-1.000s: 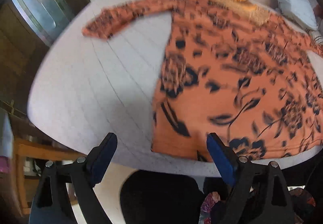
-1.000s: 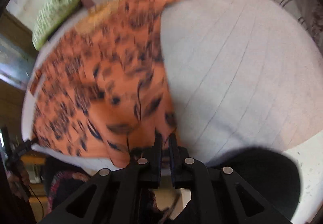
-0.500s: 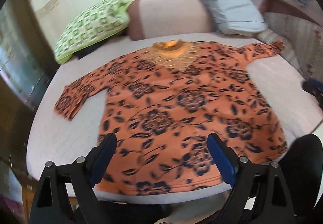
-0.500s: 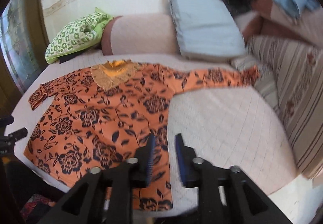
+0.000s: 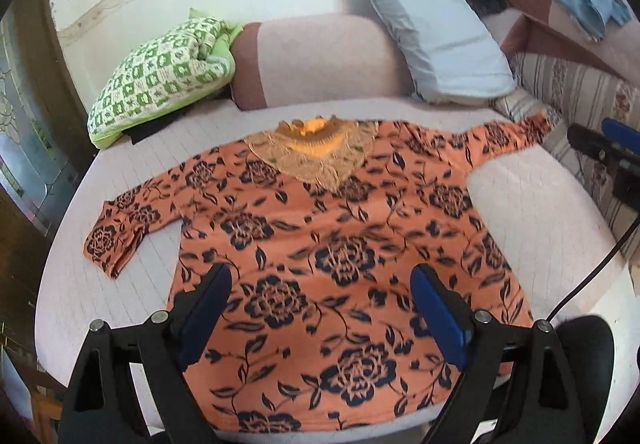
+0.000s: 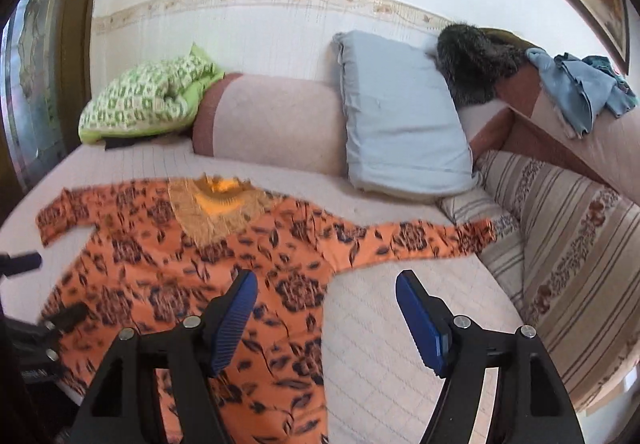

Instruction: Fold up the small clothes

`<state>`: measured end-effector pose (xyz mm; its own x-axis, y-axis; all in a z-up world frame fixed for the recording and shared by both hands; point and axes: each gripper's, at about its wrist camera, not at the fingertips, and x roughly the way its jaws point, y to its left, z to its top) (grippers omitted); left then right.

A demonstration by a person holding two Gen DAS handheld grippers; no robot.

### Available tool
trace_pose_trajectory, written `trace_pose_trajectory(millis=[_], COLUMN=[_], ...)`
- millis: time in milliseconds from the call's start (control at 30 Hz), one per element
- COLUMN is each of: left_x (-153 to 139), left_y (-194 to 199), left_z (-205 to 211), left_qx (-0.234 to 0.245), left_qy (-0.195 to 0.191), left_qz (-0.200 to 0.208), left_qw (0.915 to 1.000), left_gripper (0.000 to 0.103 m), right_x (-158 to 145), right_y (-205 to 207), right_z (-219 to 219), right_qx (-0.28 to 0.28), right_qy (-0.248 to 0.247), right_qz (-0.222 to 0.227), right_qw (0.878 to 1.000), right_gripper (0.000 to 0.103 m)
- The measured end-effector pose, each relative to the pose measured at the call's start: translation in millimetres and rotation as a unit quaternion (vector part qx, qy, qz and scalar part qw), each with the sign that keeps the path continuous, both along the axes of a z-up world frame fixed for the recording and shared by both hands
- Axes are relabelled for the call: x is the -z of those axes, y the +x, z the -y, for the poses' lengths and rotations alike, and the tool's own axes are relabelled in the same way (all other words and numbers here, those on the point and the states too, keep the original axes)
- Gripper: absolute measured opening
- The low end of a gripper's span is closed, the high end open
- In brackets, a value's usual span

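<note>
An orange top with dark blue flowers (image 5: 332, 256) (image 6: 168, 276) lies spread flat on the pale quilted bed (image 5: 112, 304) (image 6: 392, 316), neck toward the cushions and both sleeves stretched out sideways. My left gripper (image 5: 320, 292) hovers above the top's lower half, open, with nothing between its blue pads. My right gripper (image 6: 326, 298) hangs above the top's right edge below the right sleeve (image 6: 416, 240); its jaws are opening and hold nothing. Part of the right gripper shows at the right edge of the left wrist view.
Against the wall sit a green patterned pillow (image 5: 160, 76), a pink bolster (image 5: 320, 60) and a grey-blue pillow (image 5: 436, 32). A striped couch (image 6: 576, 244) with blue clothes (image 6: 576, 88) on its back borders the bed on the right. A black cable (image 5: 592, 276) crosses the right side.
Both grippers rose and drew back from the hem, so the whole top came into view. The right gripper went from shut at the hem to open, with the cloth left lying flat.
</note>
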<state>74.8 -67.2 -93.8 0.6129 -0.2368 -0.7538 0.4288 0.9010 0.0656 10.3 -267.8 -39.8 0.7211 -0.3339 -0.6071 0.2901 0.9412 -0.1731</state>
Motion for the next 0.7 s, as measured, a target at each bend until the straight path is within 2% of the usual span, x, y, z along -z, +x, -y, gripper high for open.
trace_pose_trajectory(millis=[133,333,700], left_x=[-3,5,22], left_y=[12,37,82], left_z=[-4,-2,30], left_qx=[-0.012,-0.03,-0.028], left_qy=[-0.008,-0.017,-0.043], left_qz=[0.009,0.0,-0.005], left_qw=[0.9999,0.9994,0.9987], left_gripper=[0.091,0.091,0.091], right_x=[-23,-37,-31], right_y=[15,41,77], right_z=[-6,-7,2], right_qx=[-0.015,-0.028,-0.01], right_qy=[0.015,0.042,0.01], right_qz=[0.023,0.025,0.019], right_qw=[1.0,0.998,1.0], right_gripper=[0.075,0.075,0.075])
